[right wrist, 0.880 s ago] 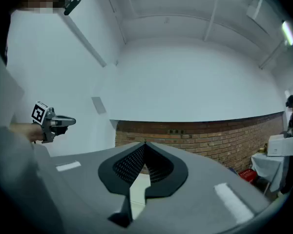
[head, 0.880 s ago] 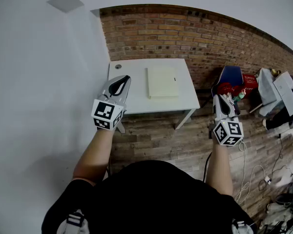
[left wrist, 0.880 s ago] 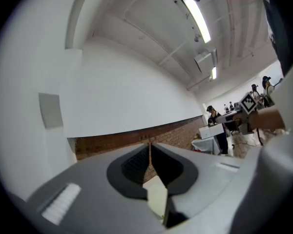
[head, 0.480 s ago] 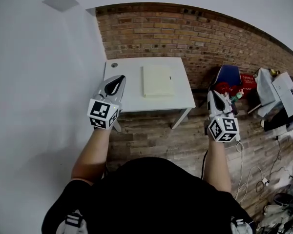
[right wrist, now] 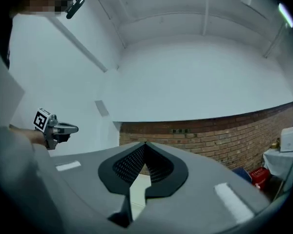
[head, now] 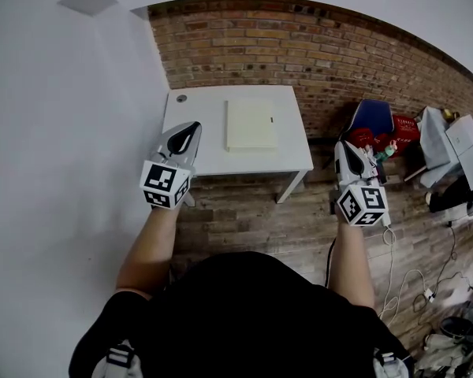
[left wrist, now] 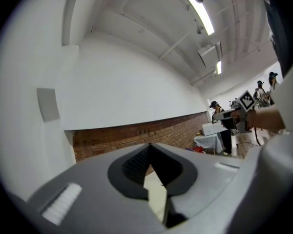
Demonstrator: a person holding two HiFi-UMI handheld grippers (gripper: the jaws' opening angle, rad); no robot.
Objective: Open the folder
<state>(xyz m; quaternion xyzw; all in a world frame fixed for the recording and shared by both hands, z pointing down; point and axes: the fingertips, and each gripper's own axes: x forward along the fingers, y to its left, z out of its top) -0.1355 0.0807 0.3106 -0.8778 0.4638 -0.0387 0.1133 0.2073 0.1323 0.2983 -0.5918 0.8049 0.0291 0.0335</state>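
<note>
White table stands against a brick wall on a wooden floor, and on its top lies the folder, pale cream, flat and closed, a little to the right of the middle. Nothing else lies near it; only a small round hole is at the far left corner of the top.

Compared with a second ago, the table and the folder sit slightly higher and more to the left in the head view, while both grippers kept nearly the same place before the person. I think the person is adjusting the stand in front of the table; the folder itself did not move and nobody has touched it.

The left gripper is held level over the near left part of the table, apart from the folder. Its two jaws are pressed together at the tips and nothing is between them. The right gripper is over the floor, off the right side of the table, well apart from the folder, also fully closed and empty.

So the opening has not begun. Both tools must first come to the folder, and at least one must open its jaws to take the cover edge.
</note>
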